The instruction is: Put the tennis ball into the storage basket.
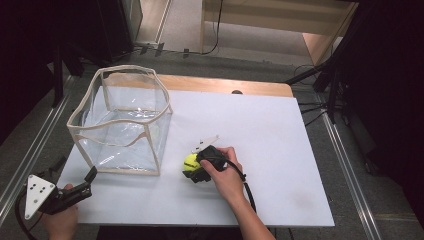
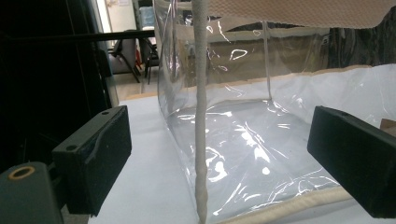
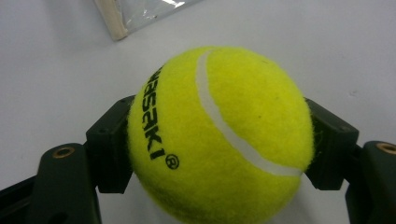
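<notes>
Yellow tennis ball (image 3: 217, 135) clamped in right gripper (image 1: 194, 167), probably bound for clear bag (image 1: 120, 122); left gripper (image 2: 219, 158) gapes wide, idle.

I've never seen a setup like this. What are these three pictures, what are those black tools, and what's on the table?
There is no robot here: a person holds a hand tool with two black jaws in each hand. One picture looks down from above the white table. The other two come from small cameras riding on the tools. On the table stands a clear plastic bin with a cream trim, its top open. The right gripper is closed on a yellow tennis ball beside the bin. The left gripper is open, holding nothing, and points at the bin's near corner.
</notes>
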A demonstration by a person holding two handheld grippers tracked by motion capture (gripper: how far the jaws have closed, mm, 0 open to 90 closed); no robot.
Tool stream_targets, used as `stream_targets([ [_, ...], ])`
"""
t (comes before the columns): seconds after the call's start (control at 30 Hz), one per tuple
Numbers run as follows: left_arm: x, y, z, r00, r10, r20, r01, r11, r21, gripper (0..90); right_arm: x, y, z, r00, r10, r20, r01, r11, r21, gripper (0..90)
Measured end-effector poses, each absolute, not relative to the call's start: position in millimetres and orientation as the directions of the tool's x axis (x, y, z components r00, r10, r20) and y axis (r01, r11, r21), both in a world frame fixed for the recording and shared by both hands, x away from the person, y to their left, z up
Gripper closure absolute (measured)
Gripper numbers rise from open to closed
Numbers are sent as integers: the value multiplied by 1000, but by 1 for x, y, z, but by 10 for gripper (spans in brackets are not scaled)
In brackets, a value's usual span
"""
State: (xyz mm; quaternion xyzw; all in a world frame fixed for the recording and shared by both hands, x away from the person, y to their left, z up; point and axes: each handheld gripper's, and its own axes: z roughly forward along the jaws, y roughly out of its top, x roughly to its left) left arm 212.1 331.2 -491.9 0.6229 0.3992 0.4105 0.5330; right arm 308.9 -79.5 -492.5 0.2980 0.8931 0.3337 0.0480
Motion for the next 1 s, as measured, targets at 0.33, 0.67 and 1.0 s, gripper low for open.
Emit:
stream_targets([
  [0.33,212,331,-492,345,934,86,59,-113,992,68,312,-78,-483,-827,549,118,488,599,634,234],
  [0.67,212,331,-492,346,934,86,59,-113,992,68,316,-77,-468,-840,527,129,473,595,650,234],
  [1.0,212,331,-492,346,934,86,58,-113,992,68,319,-77,-456,-849,512,130,461,596,658,234],
])
